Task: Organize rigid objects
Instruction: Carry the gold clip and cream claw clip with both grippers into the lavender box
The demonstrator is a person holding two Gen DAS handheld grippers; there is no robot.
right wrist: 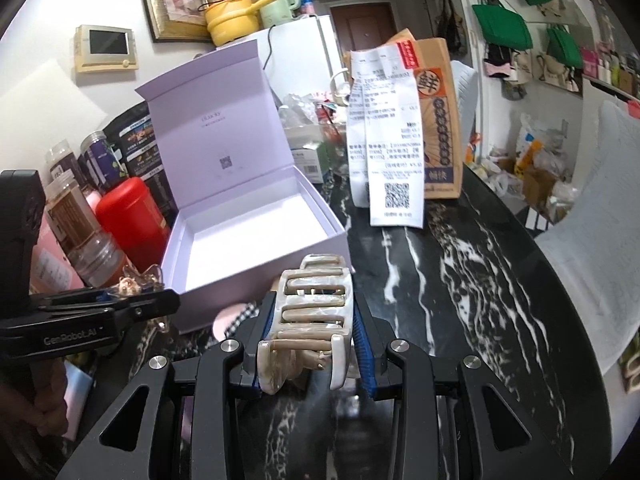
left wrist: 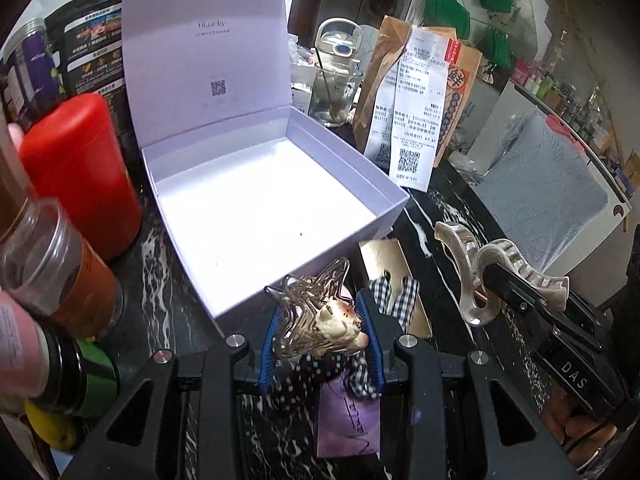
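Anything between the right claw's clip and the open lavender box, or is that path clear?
Nearly bare in the right wrist view: only dark marble table separates the cream hair clip from the box.

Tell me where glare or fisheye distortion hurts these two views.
Left wrist: the open box floor is blown out white, and the jars at the left edge are smeared and bent. Right wrist: the box floor glares too, and the table edge curves strongly.

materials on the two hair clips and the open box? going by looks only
Star clip in left gripper: clear amber plastic, probably; see-through. Claw clip in right gripper: glossy marbled beige plastic, acetate-like; swirled sheen. Lilac box: matte paper-covered cardboard; crisp folded edges, printed lid.
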